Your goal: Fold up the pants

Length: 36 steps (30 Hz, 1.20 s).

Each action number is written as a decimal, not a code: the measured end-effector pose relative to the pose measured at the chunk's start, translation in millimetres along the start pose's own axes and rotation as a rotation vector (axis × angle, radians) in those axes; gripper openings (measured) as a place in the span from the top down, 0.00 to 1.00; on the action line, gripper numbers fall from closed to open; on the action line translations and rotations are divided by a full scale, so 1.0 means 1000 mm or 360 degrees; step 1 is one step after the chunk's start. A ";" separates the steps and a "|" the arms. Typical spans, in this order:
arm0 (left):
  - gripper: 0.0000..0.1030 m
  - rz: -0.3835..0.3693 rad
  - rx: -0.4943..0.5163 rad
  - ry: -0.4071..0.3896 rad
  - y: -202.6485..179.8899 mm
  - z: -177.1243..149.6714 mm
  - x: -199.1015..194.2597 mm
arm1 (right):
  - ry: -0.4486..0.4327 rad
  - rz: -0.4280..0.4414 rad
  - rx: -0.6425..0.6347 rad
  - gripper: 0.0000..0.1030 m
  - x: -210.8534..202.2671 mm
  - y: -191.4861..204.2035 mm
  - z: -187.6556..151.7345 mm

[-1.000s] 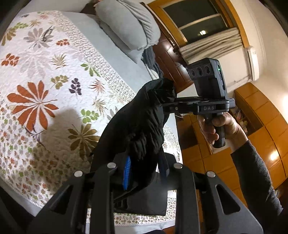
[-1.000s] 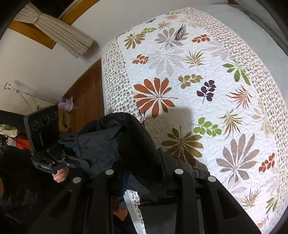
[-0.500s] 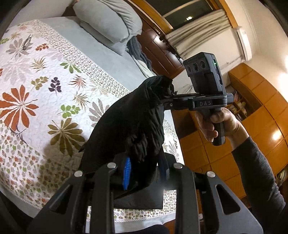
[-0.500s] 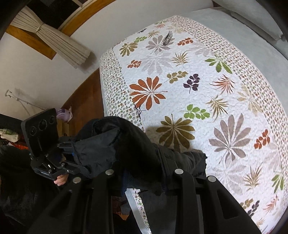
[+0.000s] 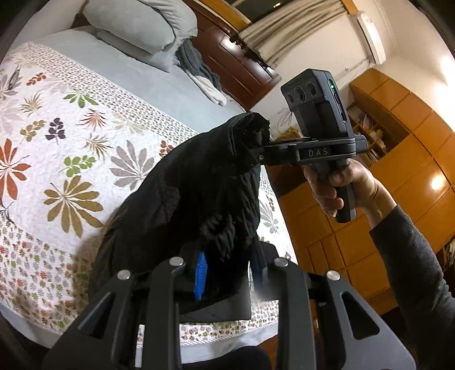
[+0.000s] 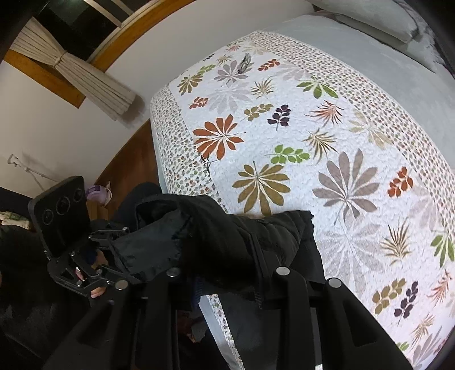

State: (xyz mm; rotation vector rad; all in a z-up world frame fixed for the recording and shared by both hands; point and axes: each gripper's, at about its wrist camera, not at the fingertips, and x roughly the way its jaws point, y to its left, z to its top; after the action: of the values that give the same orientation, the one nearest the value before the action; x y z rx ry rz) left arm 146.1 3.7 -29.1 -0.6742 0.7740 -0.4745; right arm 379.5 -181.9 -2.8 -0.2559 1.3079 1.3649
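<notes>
Both tongs are clamped on the black pants (image 5: 196,193), which hang bunched in the air over the near edge of the bed (image 5: 159,82). Left tongs (image 5: 227,267) pinch one end of the bundle between blue-padded fingers (image 5: 200,276); seen from the right wrist, these left tongs (image 6: 119,250) grip that same end at the far left, beside the bed. Right tongs (image 6: 224,279) hold the other end, and in the left wrist view the right tongs (image 5: 260,152) bite into a gathered peak of cloth, with the person's hand (image 5: 344,187) around the handle. The pants' long axis runs from one pair of tongs to the other, roughly along the bed's edge, with the slack cloth drooping between them toward the flowered quilt (image 6: 312,142). Grey pillows (image 5: 142,25) lie at the head of the bed.
</notes>
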 end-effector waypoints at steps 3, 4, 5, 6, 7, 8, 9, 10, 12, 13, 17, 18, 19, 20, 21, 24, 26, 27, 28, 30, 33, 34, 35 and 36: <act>0.77 -0.0001 0.0021 0.0019 -0.007 -0.005 0.009 | -0.0019 -0.0008 0.0011 0.72 -0.005 -0.006 -0.012; 0.77 0.0003 0.0033 0.0026 -0.010 -0.008 0.012 | -0.0025 -0.0008 0.0010 0.72 -0.007 -0.009 -0.017; 0.77 0.0011 0.0049 0.0033 -0.013 -0.011 0.016 | -0.0025 -0.0008 0.0011 0.72 -0.008 -0.011 -0.021; 0.77 0.0020 0.0065 0.0039 -0.015 -0.013 0.018 | -0.0026 -0.0006 0.0012 0.72 -0.008 -0.012 -0.023; 0.77 0.0032 0.0088 0.0046 -0.018 -0.016 0.022 | -0.0026 -0.0005 0.0013 0.72 -0.008 -0.014 -0.028; 0.77 0.0043 0.0109 0.0048 -0.021 -0.018 0.024 | -0.0027 -0.0005 0.0014 0.72 -0.008 -0.016 -0.031; 0.77 0.0060 0.0139 0.0054 -0.025 -0.022 0.028 | -0.0030 -0.0005 0.0013 0.72 -0.008 -0.017 -0.035; 0.77 0.0071 0.0160 0.0062 -0.029 -0.025 0.032 | -0.0034 -0.0008 0.0012 0.72 -0.008 -0.018 -0.039; 0.77 0.0103 0.0218 0.0077 -0.038 -0.031 0.041 | -0.0049 -0.0009 0.0012 0.72 -0.009 -0.023 -0.050; 0.77 0.0116 0.0243 0.0086 -0.042 -0.034 0.046 | -0.0054 -0.0005 0.0016 0.72 -0.010 -0.026 -0.054; 0.77 0.0150 0.0321 0.0151 -0.054 -0.048 0.069 | -0.0084 0.0008 0.0038 0.72 -0.011 -0.041 -0.081; 0.77 0.0170 0.0353 0.0172 -0.057 -0.053 0.078 | -0.0090 0.0010 0.0045 0.72 -0.011 -0.045 -0.087; 0.77 0.0184 0.0371 0.0193 -0.059 -0.057 0.085 | -0.0099 0.0015 0.0056 0.71 -0.010 -0.051 -0.096; 0.77 0.0191 0.0384 0.0209 -0.061 -0.061 0.090 | -0.0105 0.0014 0.0057 0.71 -0.009 -0.055 -0.101; 0.77 0.0204 0.0400 0.0231 -0.063 -0.066 0.098 | -0.0110 0.0016 0.0062 0.71 -0.008 -0.060 -0.108; 0.77 0.0238 0.0450 0.0280 -0.070 -0.079 0.118 | -0.0135 0.0023 0.0072 0.70 -0.004 -0.073 -0.128; 0.77 0.0260 0.0472 0.0312 -0.074 -0.088 0.130 | -0.0146 0.0027 0.0082 0.70 -0.001 -0.083 -0.142; 0.77 0.0268 0.0478 0.0322 -0.075 -0.091 0.135 | -0.0149 0.0028 0.0082 0.70 0.000 -0.087 -0.147; 0.77 0.0278 0.0488 0.0334 -0.076 -0.095 0.140 | -0.0150 0.0032 0.0087 0.70 0.001 -0.092 -0.153; 0.77 0.0298 0.0505 0.0366 -0.077 -0.105 0.152 | -0.0155 0.0042 0.0101 0.70 0.005 -0.101 -0.165; 0.77 0.0317 0.0513 0.0410 -0.077 -0.115 0.167 | -0.0166 0.0059 0.0129 0.70 0.011 -0.114 -0.184; 0.77 0.0320 0.0512 0.0420 -0.076 -0.117 0.172 | -0.0168 0.0061 0.0143 0.70 0.013 -0.119 -0.191; 0.77 0.0323 0.0511 0.0429 -0.076 -0.119 0.175 | -0.0170 0.0064 0.0152 0.70 0.014 -0.122 -0.196; 0.77 0.0327 0.0512 0.0443 -0.075 -0.123 0.180 | -0.0173 0.0069 0.0163 0.70 0.016 -0.126 -0.200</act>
State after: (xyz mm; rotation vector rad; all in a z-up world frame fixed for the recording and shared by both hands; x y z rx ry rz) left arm 155.4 -205.3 -126.5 -0.2274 0.9916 -0.4963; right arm 371.1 -366.6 -151.5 -0.0828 1.2941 1.3250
